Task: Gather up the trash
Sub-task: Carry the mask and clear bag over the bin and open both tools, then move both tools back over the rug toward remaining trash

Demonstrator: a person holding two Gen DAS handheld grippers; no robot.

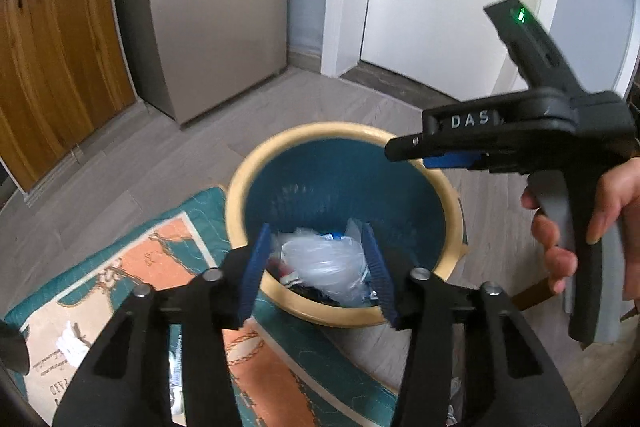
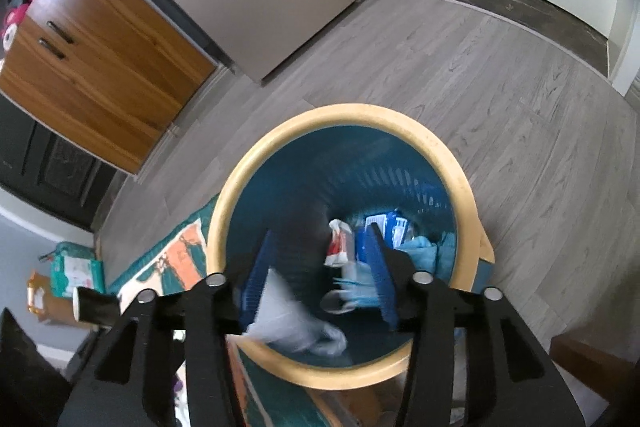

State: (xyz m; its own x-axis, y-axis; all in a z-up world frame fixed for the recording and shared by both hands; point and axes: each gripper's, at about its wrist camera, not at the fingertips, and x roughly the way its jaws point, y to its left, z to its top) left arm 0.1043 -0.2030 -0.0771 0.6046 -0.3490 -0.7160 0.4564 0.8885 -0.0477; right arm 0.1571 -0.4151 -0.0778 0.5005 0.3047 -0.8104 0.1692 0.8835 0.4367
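With both the left gripper (image 1: 318,267) and right gripper (image 2: 320,275) spread over the bin (image 2: 256,163), holding nothing, keep them inside its rim so the falling plastic (image 2: 296,327) lands on the trash (image 1: 324,263) below.

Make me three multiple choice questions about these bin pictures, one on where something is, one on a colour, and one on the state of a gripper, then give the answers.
1. Where is the clear plastic bag?
A. On the rug
B. Inside the bin
C. On the cabinet

2. What colour is the bin's rim?
A. Red
B. Black
C. Pale yellow

3. How does the left gripper stand?
A. Open over the bin
B. Shut on a cup
C. Shut on the rug

Answers:
1 B, the bag lies with other trash within the blue bin walls.
2 C, a pale yellow ring tops the blue walls.
3 A, its blue pads are apart and press on nothing.
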